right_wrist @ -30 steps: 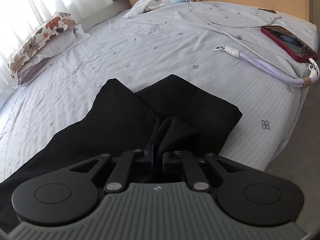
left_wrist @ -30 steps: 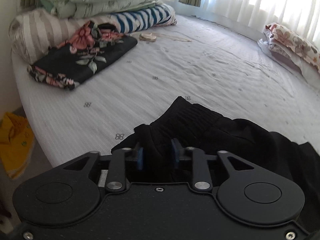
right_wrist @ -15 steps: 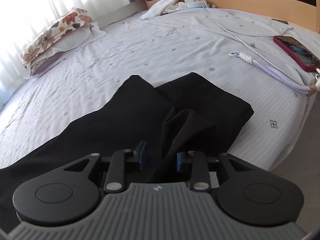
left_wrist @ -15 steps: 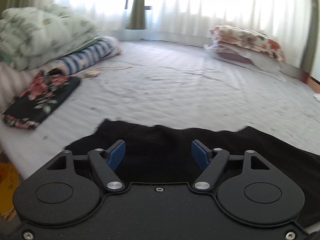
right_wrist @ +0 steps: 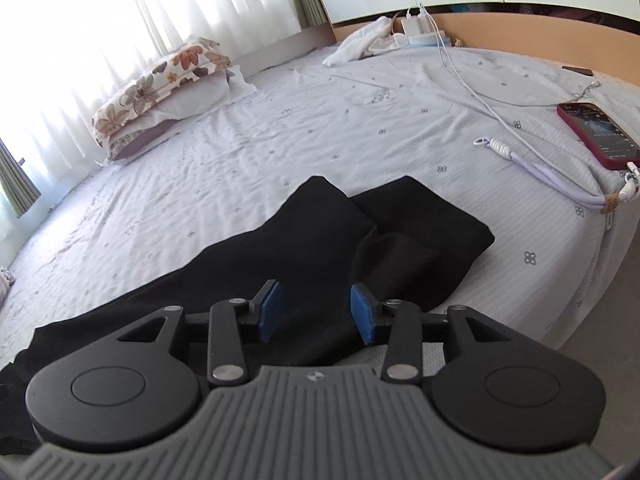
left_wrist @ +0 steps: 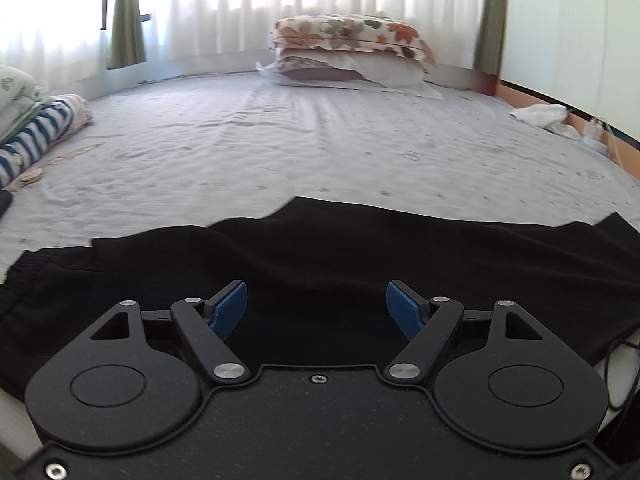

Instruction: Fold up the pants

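The bed (right_wrist: 360, 128) carries the black pants (right_wrist: 304, 248) along its near edge, legs laid together lengthwise; the crosswise folds seem left. Left gripper (left_wrist: 316, 308) and right gripper (right_wrist: 316, 312) hover over them, fingers spread, empty.

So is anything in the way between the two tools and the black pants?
Nothing visible. The left tool and right tool are both open right over the black pants, which lie flat on the bed. The phone and cables lie off to the side.
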A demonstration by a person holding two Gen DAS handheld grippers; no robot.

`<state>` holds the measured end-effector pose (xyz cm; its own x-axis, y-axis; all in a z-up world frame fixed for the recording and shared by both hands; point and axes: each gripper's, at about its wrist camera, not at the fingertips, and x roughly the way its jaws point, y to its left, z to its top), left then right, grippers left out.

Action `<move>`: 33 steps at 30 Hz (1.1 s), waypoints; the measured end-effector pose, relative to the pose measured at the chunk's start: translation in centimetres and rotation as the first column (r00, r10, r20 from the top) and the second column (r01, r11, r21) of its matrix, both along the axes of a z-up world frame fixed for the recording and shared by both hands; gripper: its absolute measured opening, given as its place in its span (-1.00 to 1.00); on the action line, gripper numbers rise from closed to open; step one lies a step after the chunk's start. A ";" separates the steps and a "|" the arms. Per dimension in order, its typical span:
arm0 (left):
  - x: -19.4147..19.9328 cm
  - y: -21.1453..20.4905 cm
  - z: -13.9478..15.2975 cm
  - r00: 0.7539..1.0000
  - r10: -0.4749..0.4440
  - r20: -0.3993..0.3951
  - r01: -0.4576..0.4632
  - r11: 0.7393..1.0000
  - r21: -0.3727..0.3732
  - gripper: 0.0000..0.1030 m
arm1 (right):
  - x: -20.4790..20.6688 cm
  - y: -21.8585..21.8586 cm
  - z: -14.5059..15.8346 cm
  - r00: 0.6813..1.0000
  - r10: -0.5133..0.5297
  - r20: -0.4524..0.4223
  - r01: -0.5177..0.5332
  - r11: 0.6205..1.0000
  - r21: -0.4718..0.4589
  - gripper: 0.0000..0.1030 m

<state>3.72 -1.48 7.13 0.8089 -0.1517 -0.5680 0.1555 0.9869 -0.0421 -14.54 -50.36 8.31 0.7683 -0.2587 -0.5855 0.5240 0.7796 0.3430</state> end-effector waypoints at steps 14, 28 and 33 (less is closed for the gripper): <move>0.7 -7.2 -3.6 0.988 -0.137 -0.074 0.134 0.990 -0.040 0.47 | -2.0 -1.6 -2.5 0.993 -0.103 0.064 0.098 0.993 0.070 0.23; 0.2 -6.3 -6.4 0.997 -0.064 -0.047 0.065 0.998 0.019 0.50 | -0.7 -2.3 -6.5 0.875 -0.444 0.193 0.432 0.896 0.103 0.12; -0.1 -6.3 -6.7 0.998 -0.056 -0.030 0.057 0.998 0.025 0.54 | -0.8 -1.7 -7.3 0.896 -0.408 0.173 0.399 0.913 0.086 0.12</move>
<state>3.57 -7.81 0.46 0.7825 -0.1814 -0.5956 0.2098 0.9775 -0.0220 -15.30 -52.05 1.03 0.6984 -0.5449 -0.4640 0.7146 0.4950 0.4942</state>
